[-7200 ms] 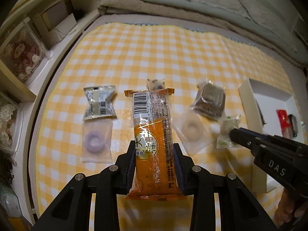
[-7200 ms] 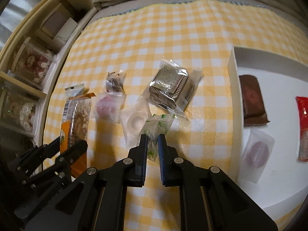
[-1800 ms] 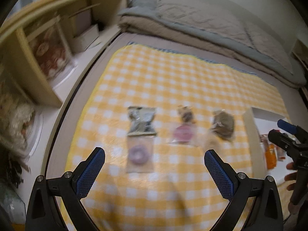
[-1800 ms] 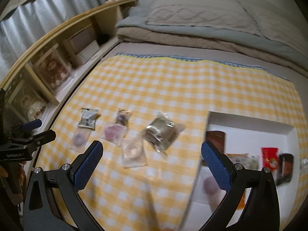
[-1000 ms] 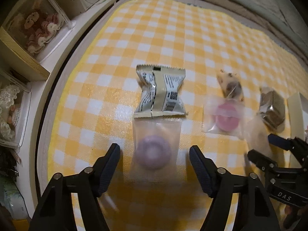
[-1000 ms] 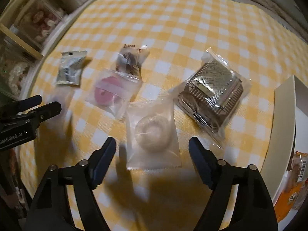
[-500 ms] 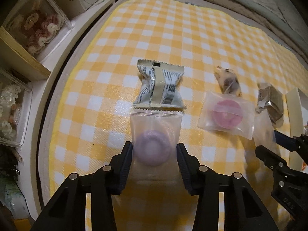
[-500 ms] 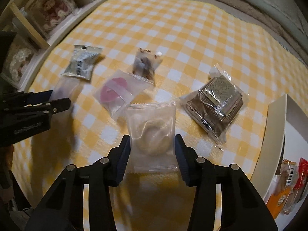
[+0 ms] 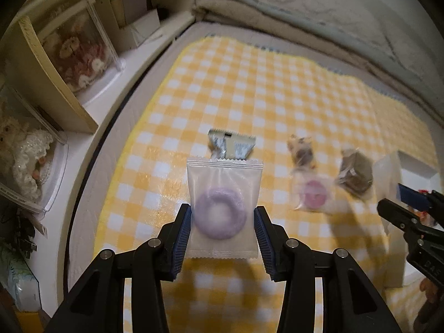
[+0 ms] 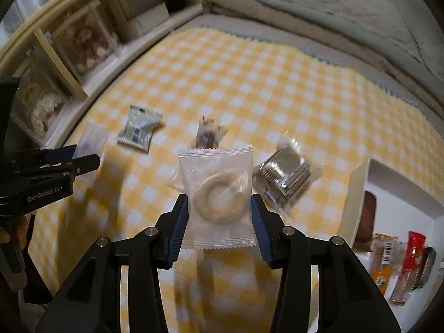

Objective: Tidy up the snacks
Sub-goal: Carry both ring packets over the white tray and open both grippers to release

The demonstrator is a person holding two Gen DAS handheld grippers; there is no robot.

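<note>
Left gripper [image 9: 222, 223] clamps the purple ring packet [image 9: 223, 207]; right gripper [image 10: 220, 216] clamps the beige ring packet [image 10: 217, 194], both clear of the cloth [image 9: 249, 88]. Packets judged light, slippery, crushable; side-edge hold suits.

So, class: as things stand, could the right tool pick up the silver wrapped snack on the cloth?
Probably not yet: the right tool is shut on the beige ring packet, so the silver wrapped snack must wait.
</note>
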